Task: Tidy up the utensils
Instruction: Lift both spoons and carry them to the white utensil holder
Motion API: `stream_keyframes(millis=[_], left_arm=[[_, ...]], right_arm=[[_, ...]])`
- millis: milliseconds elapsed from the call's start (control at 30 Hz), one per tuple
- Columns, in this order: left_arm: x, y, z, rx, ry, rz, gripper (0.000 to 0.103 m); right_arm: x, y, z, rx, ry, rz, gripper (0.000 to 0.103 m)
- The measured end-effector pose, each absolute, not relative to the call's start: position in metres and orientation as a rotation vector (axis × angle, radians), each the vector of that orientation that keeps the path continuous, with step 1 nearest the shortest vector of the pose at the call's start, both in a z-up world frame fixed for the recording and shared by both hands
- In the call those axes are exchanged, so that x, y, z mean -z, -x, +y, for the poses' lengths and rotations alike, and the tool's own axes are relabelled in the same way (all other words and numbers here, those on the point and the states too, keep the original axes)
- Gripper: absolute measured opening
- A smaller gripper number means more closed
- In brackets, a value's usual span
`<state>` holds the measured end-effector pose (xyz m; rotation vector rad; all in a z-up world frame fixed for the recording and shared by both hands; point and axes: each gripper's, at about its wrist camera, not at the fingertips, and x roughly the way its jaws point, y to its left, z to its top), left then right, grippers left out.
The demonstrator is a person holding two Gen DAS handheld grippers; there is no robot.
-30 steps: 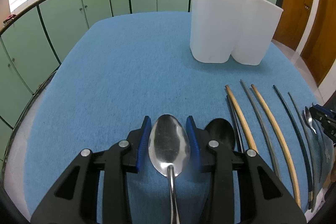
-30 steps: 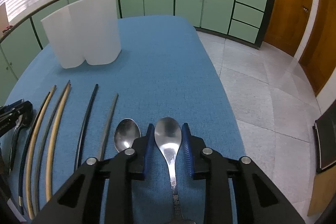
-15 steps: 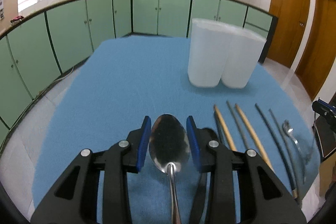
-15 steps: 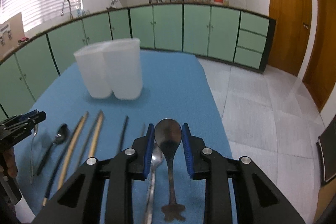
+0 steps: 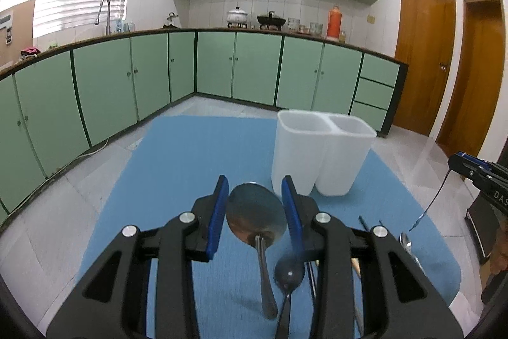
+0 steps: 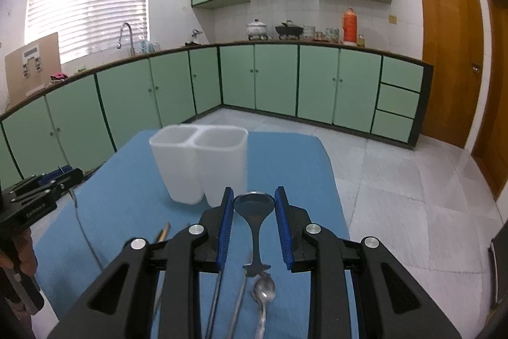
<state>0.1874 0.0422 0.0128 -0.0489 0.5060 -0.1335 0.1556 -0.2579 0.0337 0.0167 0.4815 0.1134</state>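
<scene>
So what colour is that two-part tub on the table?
White, slightly see-through plastic tub; the right wrist view shows it best.

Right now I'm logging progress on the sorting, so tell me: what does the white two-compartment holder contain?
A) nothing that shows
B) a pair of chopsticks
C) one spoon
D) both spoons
A: both compartments of the white holder look bare, while each gripper grips a spoon short of it.

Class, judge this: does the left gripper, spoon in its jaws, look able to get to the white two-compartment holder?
Probably yes: only bare blue mat separates the left gripper from the holder, whose tops are open.
</scene>
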Motion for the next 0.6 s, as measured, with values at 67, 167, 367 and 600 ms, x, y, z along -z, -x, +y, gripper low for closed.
stream_keyframes(millis=[67, 167, 367, 600], left_arm=[[-0.019, -0.191, 0.039, 0.138, 0.05, 0.487, 0.033], [-0.03, -0.196, 0.03, 0.142, 0.04, 0.451, 0.033], [-0.061, -0.213, 0.019, 0.165, 0.037, 0.377, 0.033], [-0.104, -0.242, 0.003, 0.198, 0.045, 0.289, 0.033]], right_arm=[[-0.041, -0.161, -0.256, -0.128, -0.019, 0.466, 0.026], [-0.053, -0.17, -0.254, -0.147, -0.022, 0.445, 0.026], [-0.078, -0.193, -0.25, -0.19, -0.027, 0.404, 0.026], [-0.107, -0.224, -0.241, -0.228, -0.034, 0.351, 0.026]])
